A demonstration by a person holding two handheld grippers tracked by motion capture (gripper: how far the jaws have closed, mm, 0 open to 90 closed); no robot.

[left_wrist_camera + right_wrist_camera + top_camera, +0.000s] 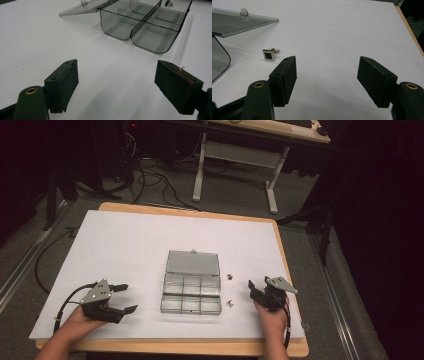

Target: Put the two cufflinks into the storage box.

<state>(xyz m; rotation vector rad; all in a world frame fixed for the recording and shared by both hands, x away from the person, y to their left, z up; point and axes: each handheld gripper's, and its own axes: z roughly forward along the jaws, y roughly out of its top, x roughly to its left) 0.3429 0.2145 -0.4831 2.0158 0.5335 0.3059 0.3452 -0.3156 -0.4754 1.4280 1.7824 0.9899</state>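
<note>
Right tool, jaws apart and empty, has a cufflink ahead-left: small, light, rigid, slippery metal, best pinched across its square face edges.

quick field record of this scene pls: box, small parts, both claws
box: clear compartment box, lid open and lying flat behind it
compartments: six, look empty
small parts: two cufflinks on the white table, right of the box, far one, near one
left claw: open, holding nothing, left of the box
right claw: open, holding nothing, near the cufflinks
</note>
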